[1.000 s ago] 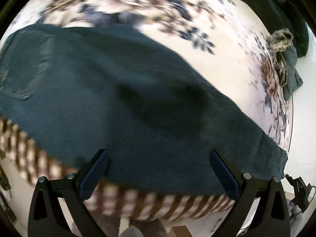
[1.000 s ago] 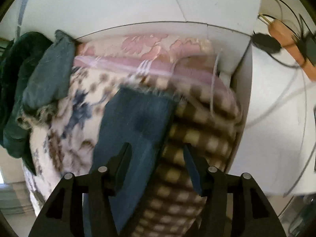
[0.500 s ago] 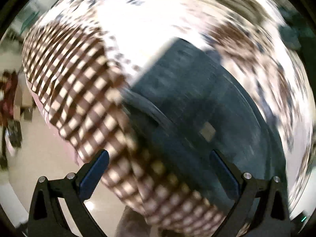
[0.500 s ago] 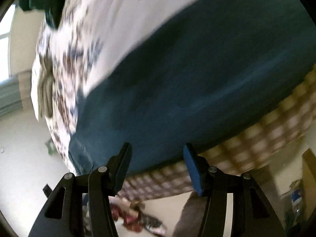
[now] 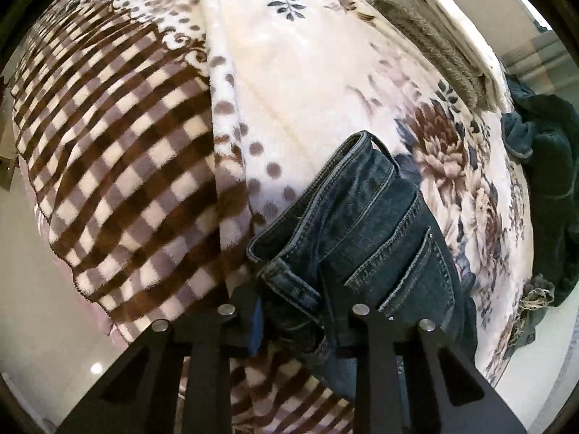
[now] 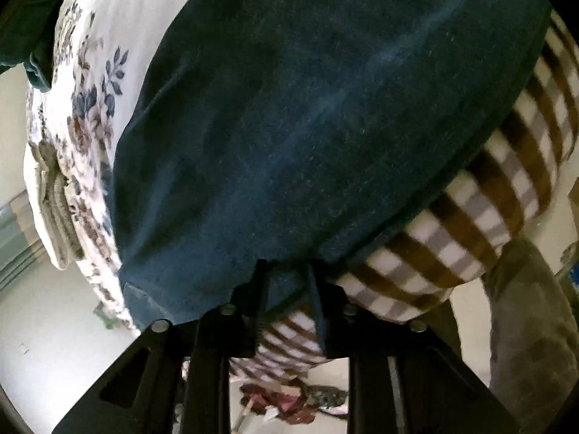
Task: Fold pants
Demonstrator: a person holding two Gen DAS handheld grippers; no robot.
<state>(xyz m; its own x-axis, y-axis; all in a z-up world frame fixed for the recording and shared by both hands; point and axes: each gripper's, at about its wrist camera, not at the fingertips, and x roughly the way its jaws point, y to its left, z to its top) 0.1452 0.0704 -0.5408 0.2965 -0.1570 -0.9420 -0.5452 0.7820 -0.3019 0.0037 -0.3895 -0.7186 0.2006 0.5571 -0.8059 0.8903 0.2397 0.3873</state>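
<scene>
Dark blue jeans [image 5: 365,224] lie on a bed covered by a floral and brown-checked blanket [image 5: 296,83]. In the left wrist view I see the waistband end with a back pocket. My left gripper [image 5: 293,307] is shut on the waistband at its near edge. In the right wrist view the jeans' leg [image 6: 307,108] spreads wide across the blanket. My right gripper [image 6: 287,282] is shut on the near edge of the leg fabric.
Folded grey and white towels [image 5: 445,32] lie at the far right of the bed. A dark green garment [image 5: 546,166] is heaped at the right edge. The checked blanket [image 6: 470,217] hangs over the bed's near side. Clutter [image 6: 289,398] lies on the floor below.
Both grippers were open above the jeans; they have swung round, dropped to the near edge and closed on the fabric, left on the waistband, right on the leg.
</scene>
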